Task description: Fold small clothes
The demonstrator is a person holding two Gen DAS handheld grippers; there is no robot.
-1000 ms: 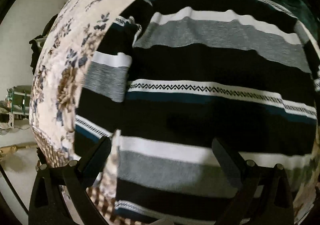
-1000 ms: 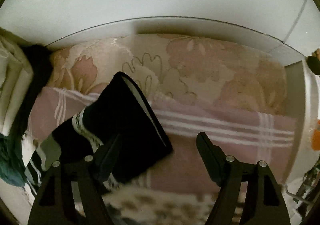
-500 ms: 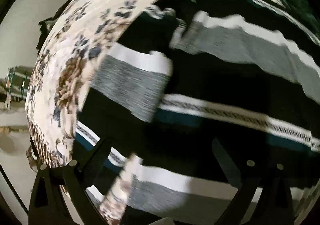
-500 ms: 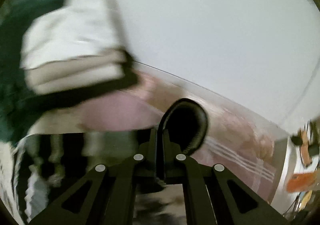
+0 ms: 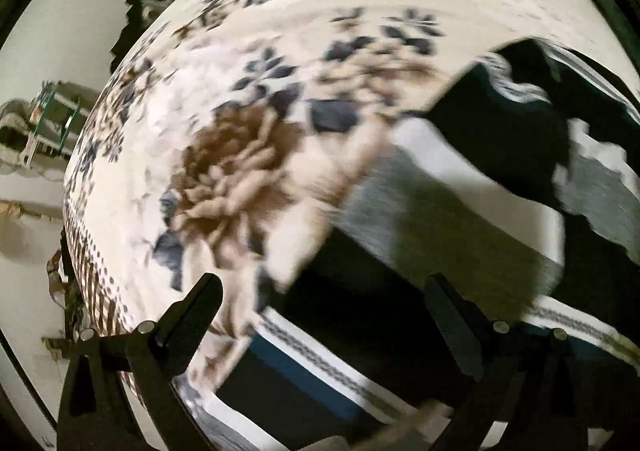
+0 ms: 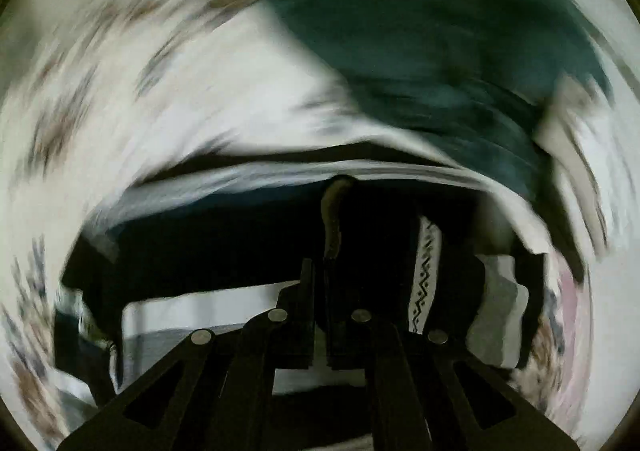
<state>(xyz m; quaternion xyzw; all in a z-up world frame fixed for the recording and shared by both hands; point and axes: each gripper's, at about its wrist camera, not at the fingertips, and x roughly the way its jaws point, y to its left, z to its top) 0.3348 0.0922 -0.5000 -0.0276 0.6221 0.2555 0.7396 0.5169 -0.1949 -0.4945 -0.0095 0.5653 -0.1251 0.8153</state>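
While left claw (image 5: 320,315) gapes, right claw (image 6: 318,291) clamps striped garment (image 6: 424,279) (blurred).

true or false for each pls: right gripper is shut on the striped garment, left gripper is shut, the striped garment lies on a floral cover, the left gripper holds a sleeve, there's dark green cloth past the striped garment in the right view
1. The right gripper is shut on the striped garment. True: dark fabric sits pinched between its closed jaws.
2. The left gripper is shut. False: its jaws stand wide apart.
3. The striped garment lies on a floral cover. True.
4. The left gripper holds a sleeve. False: nothing is between its fingers; it hangs over the garment's edge.
5. Dark green cloth lies past the striped garment in the right wrist view. True, though blurred.
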